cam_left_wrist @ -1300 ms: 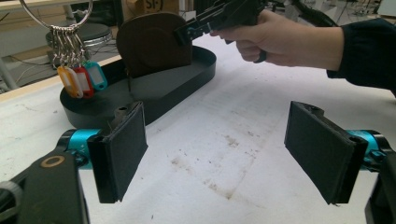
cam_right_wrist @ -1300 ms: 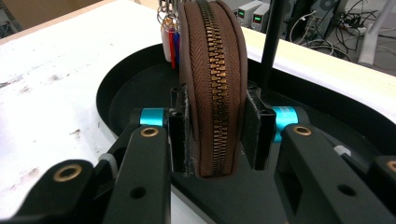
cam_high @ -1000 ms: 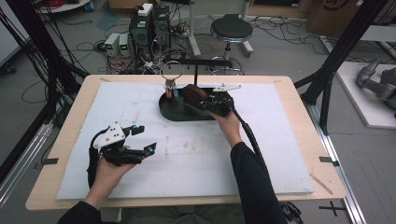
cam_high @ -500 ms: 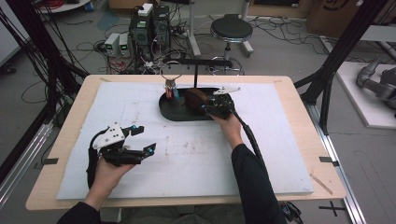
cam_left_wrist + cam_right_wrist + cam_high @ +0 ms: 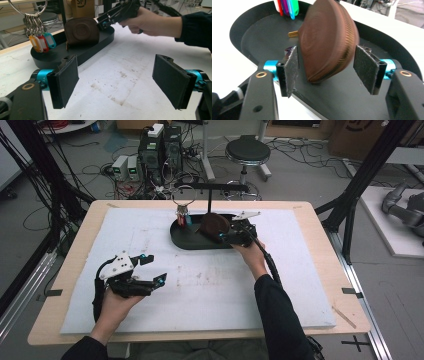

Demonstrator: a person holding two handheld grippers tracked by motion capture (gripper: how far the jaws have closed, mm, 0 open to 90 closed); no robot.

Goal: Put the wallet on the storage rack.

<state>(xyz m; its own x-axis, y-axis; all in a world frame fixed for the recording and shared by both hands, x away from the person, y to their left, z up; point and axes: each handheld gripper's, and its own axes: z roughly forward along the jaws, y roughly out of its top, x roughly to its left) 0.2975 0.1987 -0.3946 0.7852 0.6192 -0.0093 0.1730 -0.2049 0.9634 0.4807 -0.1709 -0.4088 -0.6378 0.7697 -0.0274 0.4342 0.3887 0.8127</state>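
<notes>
While the high view takes in the whole room, with a round stool [image 5: 247, 151] and stacked electronics [image 5: 159, 147] on a cable-strewn floor behind the wooden table [image 5: 320, 245], the gripper views give the close detail. A white mat [image 5: 210, 290] covers most of the table, and on its far part sits a black oval tray [image 5: 187, 240]. Inside the tray a brown leather pouch [image 5: 327, 40] stands on edge, leaning; the right gripper view shows it between the right gripper [image 5: 325, 67] pads with a gap on each side, the jaws having just been opening. Beside the pouch, the left gripper view shows a key ring [image 5: 27, 7] hanging with coloured tags [image 5: 41, 42] over the tray. Resting near the mat's front left, the left gripper [image 5: 150, 270] has its jaws spread wide with nothing between them.
</notes>
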